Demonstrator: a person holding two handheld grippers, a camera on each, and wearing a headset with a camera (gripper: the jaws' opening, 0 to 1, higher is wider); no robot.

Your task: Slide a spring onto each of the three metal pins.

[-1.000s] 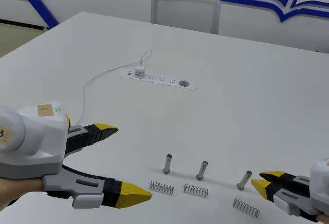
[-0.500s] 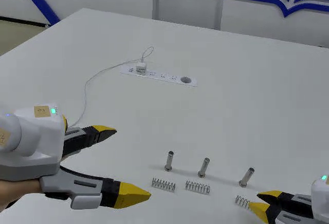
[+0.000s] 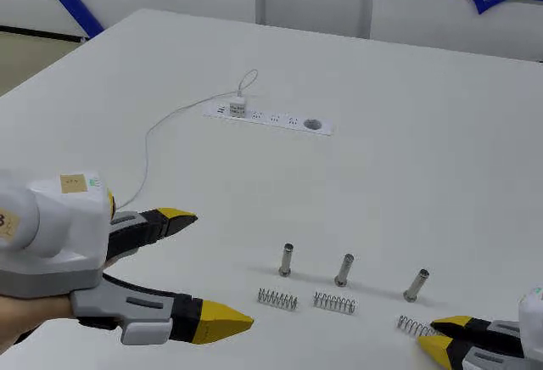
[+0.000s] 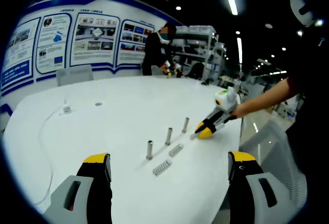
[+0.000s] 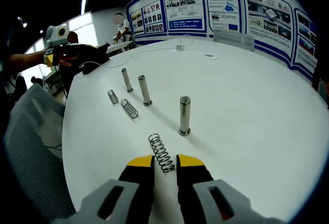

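Note:
Three short metal pins stand upright in a row on the white table: left pin (image 3: 286,260), middle pin (image 3: 344,270), right pin (image 3: 417,285). A spring lies in front of each: left spring (image 3: 277,299), middle spring (image 3: 334,304), right spring (image 3: 414,326). My right gripper (image 3: 439,336) sits low at the right spring's near end. Its jaws stand a narrow gap apart, and the spring (image 5: 160,152) reaches between the tips without being squeezed. My left gripper (image 3: 201,268) hovers wide open to the left of the row, holding nothing. The pins (image 4: 168,136) stand ahead of it.
A white power strip (image 3: 267,120) with a plugged charger and a thin cable lies mid-table. A grey chair (image 3: 314,1) stands at the far edge. The table's near edge runs just behind both grippers. People stand in the background (image 4: 157,49).
My right gripper has drawn back from beside the right pin and lowered to the right spring's near end. The left gripper has stayed put. The head camera has tilted slightly.

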